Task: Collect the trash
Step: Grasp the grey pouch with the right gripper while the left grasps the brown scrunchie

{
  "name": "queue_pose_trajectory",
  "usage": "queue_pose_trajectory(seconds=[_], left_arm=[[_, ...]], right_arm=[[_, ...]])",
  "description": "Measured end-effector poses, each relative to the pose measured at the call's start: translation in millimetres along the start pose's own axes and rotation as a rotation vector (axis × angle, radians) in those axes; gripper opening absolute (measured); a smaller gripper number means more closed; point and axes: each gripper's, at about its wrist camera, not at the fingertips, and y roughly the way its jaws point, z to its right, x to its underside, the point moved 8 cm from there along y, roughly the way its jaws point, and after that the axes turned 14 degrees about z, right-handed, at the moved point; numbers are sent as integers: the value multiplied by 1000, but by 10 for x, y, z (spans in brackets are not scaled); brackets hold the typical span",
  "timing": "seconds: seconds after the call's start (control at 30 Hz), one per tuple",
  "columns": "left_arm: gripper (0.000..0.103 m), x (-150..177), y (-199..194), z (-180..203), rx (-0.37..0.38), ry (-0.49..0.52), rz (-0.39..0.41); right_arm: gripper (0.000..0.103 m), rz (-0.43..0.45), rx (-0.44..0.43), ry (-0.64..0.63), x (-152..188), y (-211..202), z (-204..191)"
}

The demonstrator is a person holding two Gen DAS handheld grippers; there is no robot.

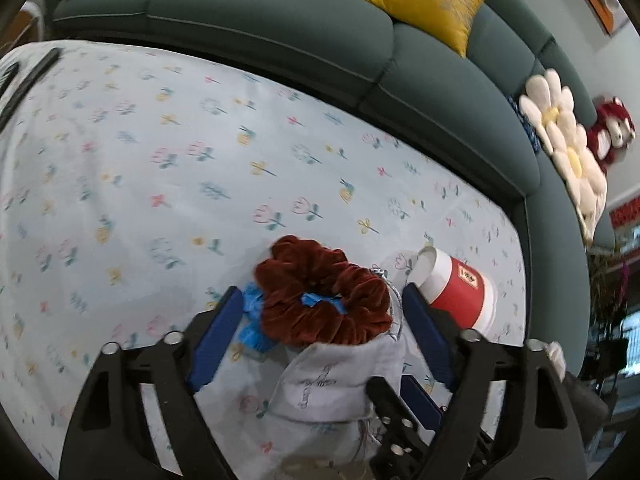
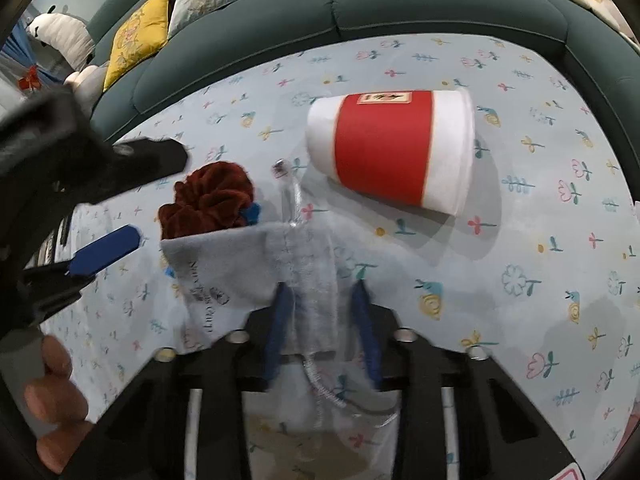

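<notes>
Nearest to the cameras lies a small grey drawstring pouch [image 2: 240,280], flat on the surface [image 2: 520,240], which is covered with a pale flowered cloth. The right claw [image 2: 322,320] stands over the pouch's right edge, with the cloth and the clear cord between its two blue pads. The pads are narrow but a little gap shows on each side, so I judge it not yet clenched on the cloth. The pouch looks thin, soft and very light. It will fold and hang when lifted, so a pinch at the hem, near the seam where the cloth is doubled, should hold better than one in the middle.

Just behind the pouch mouth sits a dark red velvet scrunchie [image 1: 324,292], resting on a blue crumpled scrap [image 1: 252,320]. The left claw [image 1: 322,300] is spread wide around both, released and touching neither, as far as I can see. The scrunchie is puffy and elastic. It will compress under the pads and cannot break, so a grip across its ring is safe.

A little farther to the right, a red and white paper cup [image 2: 392,152] lies on its side. It is light and will dent easily, and it may roll. The rim is the better place to hold it.

Beyond the surface stands a green sofa [image 1: 280,20] with cushions.
</notes>
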Motion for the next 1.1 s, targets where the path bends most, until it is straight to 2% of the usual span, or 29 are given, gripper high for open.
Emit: queue_pose_trajectory(seconds=[0.07, 0.13, 0.17, 0.2, 0.23, 0.27, 0.37, 0.57, 0.7, 0.73, 0.77, 0.83, 0.9, 1.1], left_arm=[[55, 83, 100, 37, 7, 16, -37], [49, 131, 118, 39, -2, 27, -33], [43, 147, 113, 42, -2, 32, -29], [38, 177, 99, 41, -4, 38, -25], [27, 216, 84, 36, -1, 36, -29], [21, 266, 68, 31, 4, 29, -40], [16, 396, 7, 19, -1, 27, -46], [14, 751, -233, 42, 11, 17, -59], [13, 899, -443, 63, 29, -30, -47], [13, 923, -506, 72, 39, -43, -42], [13, 926, -550, 86, 47, -51, -36], [13, 946, -646, 128, 59, -60, -24], [13, 932, -716, 155, 62, -60, -7], [13, 883, -867, 68, 56, -67, 18]], right_arm=[[17, 3, -7, 13, 15, -8, 45], [10, 1, -18, 21, 36, -20, 77], [2, -3, -18, 24, 52, -28, 100], [0, -6, -16, 25, 70, -36, 123], [0, -6, -20, 32, 90, -52, 145], [0, -6, -23, 39, 122, -82, 181], [0, -15, -31, 60, 246, -182, 238], [0, -26, -27, 88, 462, -421, 448], [0, -32, -50, 114, 544, -547, 525], [2, -36, -63, 116, 566, -588, 523], [10, -37, -77, 116, 577, -624, 503], [14, -24, -99, 101, 590, -708, 437], [29, -21, -107, 79, 625, -750, 372], [44, -39, -162, 62, 710, -751, 170]])
